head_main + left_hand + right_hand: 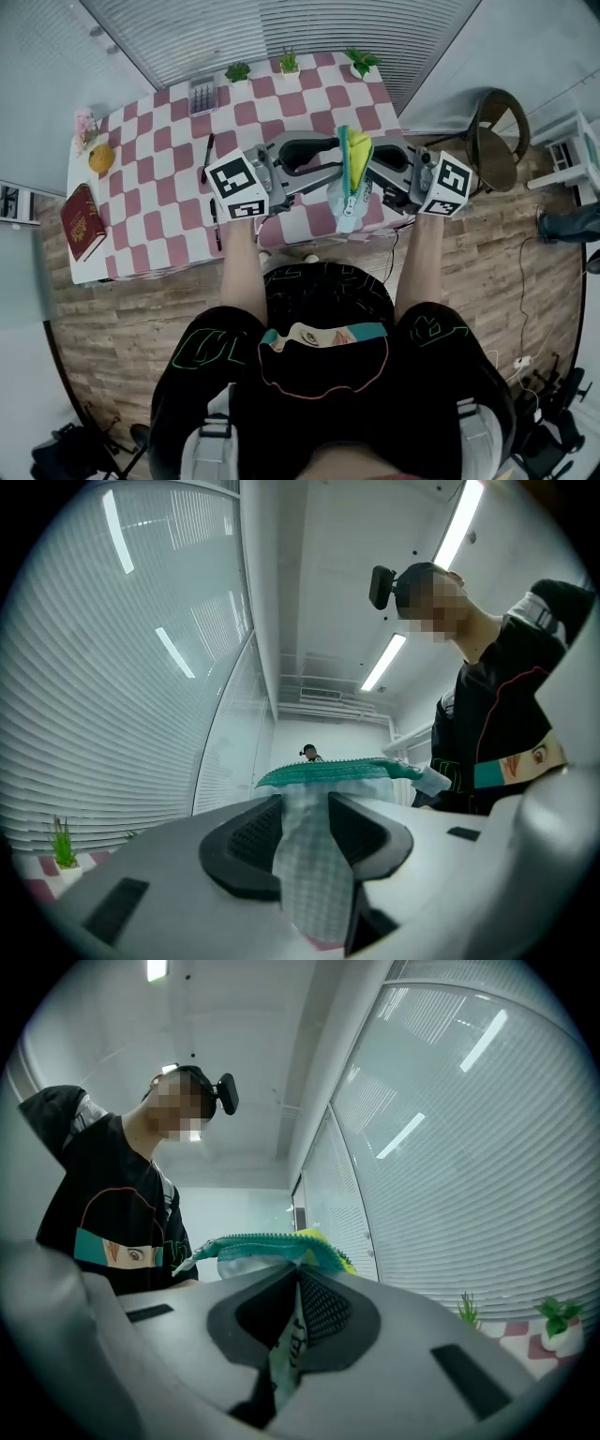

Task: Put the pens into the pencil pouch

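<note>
The pads (246,841) of the left gripper (305,801) stand apart in a wide V. A strip of the pencil pouch (311,878), pale checked fabric, runs through the gap between them without being squeezed. Beyond the pad tips the pouch's teal zip edge crosses the view.

The pads (323,1309) of the right gripper (298,1283) are closed together. They pinch a thin fold of the same pouch, which sticks out below them as a narrow pale edge. Past their tips the teal zip and a yellow-green part of the pouch show.

In the head view the 2 grippers face each other from left and right, with the pouch standing on edge between them. It is lifted over the near edge of the table (159,192), which has a pink-and-white checked cloth. The pouch's yellow-green end is away from the person and its pale blue end is toward them.

A black pen (207,156) lies on the cloth just left of the left gripper's marker cube, and a second pen (216,225) lies nearer the table's front edge. Both are apart from the pouch.

Farther left lie a red book (82,221) and a yellow fruit (101,157). 3 small potted plants (289,62) line the far edge.
</note>
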The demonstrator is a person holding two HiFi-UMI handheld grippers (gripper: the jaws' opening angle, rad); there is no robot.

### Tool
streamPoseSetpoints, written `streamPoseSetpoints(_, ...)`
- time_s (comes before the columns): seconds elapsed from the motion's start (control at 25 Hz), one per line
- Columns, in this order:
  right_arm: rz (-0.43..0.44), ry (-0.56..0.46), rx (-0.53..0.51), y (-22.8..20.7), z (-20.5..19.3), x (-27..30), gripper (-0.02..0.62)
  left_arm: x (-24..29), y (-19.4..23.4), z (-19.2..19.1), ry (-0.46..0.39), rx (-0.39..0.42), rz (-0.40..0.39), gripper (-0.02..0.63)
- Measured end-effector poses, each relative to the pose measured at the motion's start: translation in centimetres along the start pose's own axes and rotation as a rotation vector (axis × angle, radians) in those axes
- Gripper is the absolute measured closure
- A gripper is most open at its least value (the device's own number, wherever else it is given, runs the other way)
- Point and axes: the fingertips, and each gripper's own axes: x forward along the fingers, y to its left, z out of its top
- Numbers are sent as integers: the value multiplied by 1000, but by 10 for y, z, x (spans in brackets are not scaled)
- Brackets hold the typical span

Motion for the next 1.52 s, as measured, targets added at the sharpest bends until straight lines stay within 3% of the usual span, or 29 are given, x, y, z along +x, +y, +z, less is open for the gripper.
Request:
streamPoseSetpoints(0.24,-10,6,1,-1,-3,-2,588,9,-1,-3,30,18,-18,458)
streamPoseSetpoints(0.52,-36,2,-2,-7,-4,-1,588,8,4,-3,37,44,-4,574)
streamPoseSetpoints(0.68,-36,-12,-5,-8,-4,-2,588,4,7,-1,24,48,5,601)
streamPoseSetpoints(1.08,-57,-19,-17,-18,-4,-7,588,-11,19,0,19,66,47,609)
streamPoseSetpoints(1.28,-83,-69,-9,-24,3,-22,589,-33,30,13,-87,31,97,610)
streamPoseSetpoints(1.52,-95,-76,-10,-29,1,-25,589,-45,33,13,-105,34,114,611)
